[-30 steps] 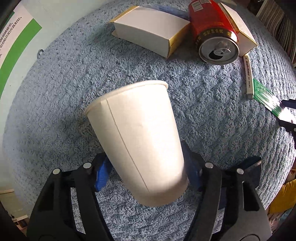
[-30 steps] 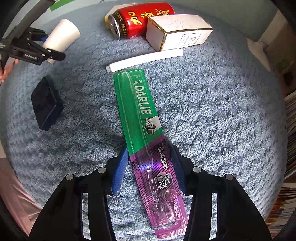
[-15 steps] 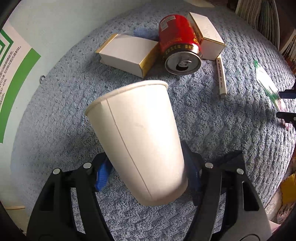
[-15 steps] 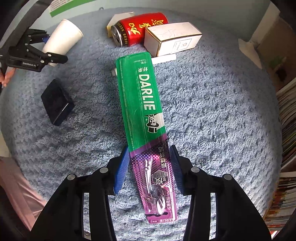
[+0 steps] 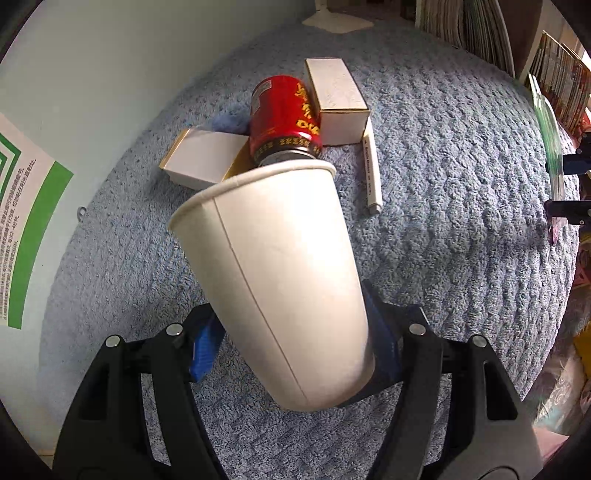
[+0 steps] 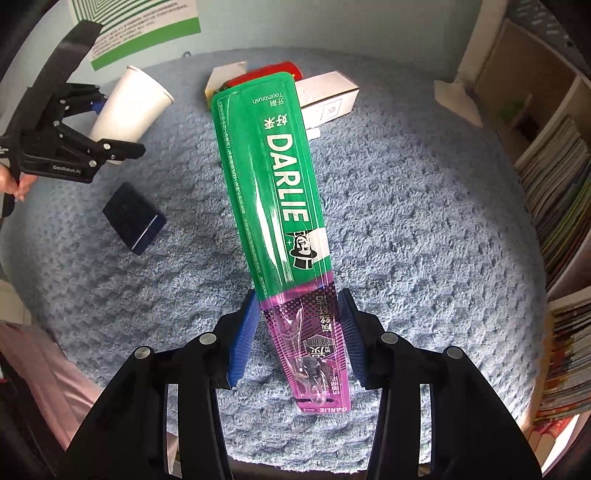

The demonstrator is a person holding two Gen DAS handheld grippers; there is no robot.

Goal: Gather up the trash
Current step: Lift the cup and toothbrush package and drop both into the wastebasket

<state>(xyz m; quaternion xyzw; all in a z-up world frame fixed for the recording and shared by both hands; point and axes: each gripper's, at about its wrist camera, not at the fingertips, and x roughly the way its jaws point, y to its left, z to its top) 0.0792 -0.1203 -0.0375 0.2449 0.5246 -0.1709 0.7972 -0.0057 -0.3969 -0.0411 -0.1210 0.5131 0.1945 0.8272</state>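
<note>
My left gripper (image 5: 295,350) is shut on the lower part of a white paper cup (image 5: 280,280), which is held tilted above the blue fleecy surface (image 5: 443,240). My right gripper (image 6: 299,332) is shut on the purple end of a green and purple toothbrush package (image 6: 273,177); its green end points away from me, clear of the surface. The right wrist view also shows the cup (image 6: 129,107) in the left gripper (image 6: 110,125) at the upper left. The left wrist view shows the package (image 5: 550,147) edge-on at the far right.
A red can (image 5: 284,118) lies between two white boxes (image 5: 338,99) (image 5: 203,158), with a white pen (image 5: 371,173) beside them. A dark blue box (image 6: 133,218) lies on the left. Stacked books (image 6: 554,184) line the right side, and a green poster (image 6: 136,26) hangs on the back wall.
Both grippers have risen with their loads. The toothbrush package has come up off the surface and covers the can. The cup is higher and has rolled a little.
</note>
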